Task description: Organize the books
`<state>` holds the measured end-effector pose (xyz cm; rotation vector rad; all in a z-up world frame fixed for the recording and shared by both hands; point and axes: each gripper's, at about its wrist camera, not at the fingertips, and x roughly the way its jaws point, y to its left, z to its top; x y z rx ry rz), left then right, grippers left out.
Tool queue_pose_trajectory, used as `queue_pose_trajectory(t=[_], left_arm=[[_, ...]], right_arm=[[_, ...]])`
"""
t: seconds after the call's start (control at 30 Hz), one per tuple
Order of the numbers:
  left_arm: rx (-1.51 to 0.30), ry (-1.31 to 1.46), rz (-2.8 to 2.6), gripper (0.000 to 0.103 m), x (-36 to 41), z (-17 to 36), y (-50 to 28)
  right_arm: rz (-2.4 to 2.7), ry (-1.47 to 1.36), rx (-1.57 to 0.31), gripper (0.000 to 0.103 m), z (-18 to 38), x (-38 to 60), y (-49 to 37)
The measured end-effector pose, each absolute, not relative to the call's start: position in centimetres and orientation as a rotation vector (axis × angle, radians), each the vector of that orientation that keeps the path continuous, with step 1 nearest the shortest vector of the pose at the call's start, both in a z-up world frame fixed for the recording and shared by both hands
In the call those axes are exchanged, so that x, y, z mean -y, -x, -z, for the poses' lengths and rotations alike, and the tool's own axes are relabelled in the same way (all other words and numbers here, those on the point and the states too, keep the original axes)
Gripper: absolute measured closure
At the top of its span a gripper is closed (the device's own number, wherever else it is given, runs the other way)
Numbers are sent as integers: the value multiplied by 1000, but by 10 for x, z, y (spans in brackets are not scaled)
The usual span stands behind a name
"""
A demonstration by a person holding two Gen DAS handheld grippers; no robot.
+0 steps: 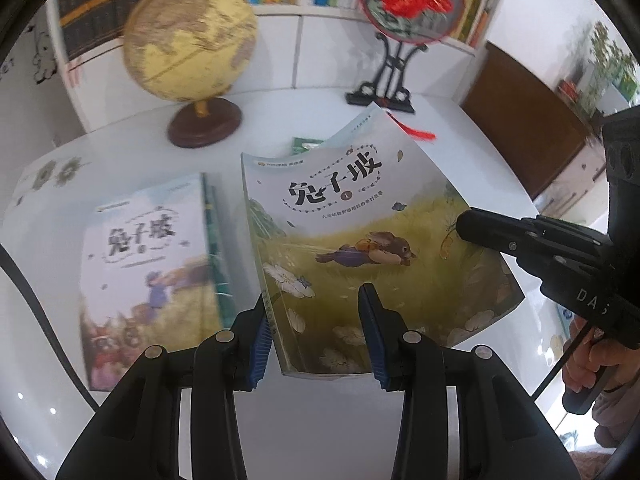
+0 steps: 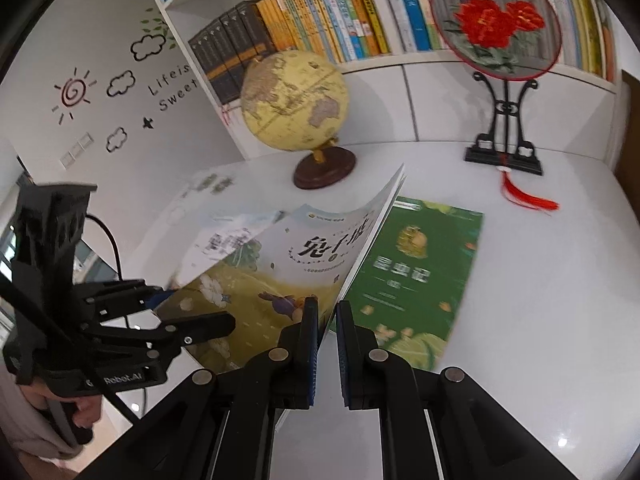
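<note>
While two tongs lift one book, two lie flat.

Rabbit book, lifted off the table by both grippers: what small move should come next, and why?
Probably carry the rabbit book sideways over the matching book and lower it there. The left gripper grips its lower edge near the spine and the right gripper pinches the opposite edge, so it hangs bowed, clear of the green book.

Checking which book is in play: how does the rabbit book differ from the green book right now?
The rabbit book is lifted and tilted, gripped by both grippers; the green book lies flat on the table, untouched. The rabbit book's cover is pale above a yellow meadow and bends; the green book's is dark green and flat. Both are thin paperbacks.
</note>
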<state>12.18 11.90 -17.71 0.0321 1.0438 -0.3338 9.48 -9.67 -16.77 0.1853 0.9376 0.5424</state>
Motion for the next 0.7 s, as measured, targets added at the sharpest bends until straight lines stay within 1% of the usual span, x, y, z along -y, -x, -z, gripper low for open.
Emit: queue_pose_trajectory(t=[0.4, 0.7], left_arm=[[-998, 20, 244, 66, -202, 163, -123], [-989, 50, 201, 66, -259, 167, -127]], right_arm=[[-629, -138, -897, 95, 146, 16, -108], [-669, -128, -910, 94, 150, -44, -114]])
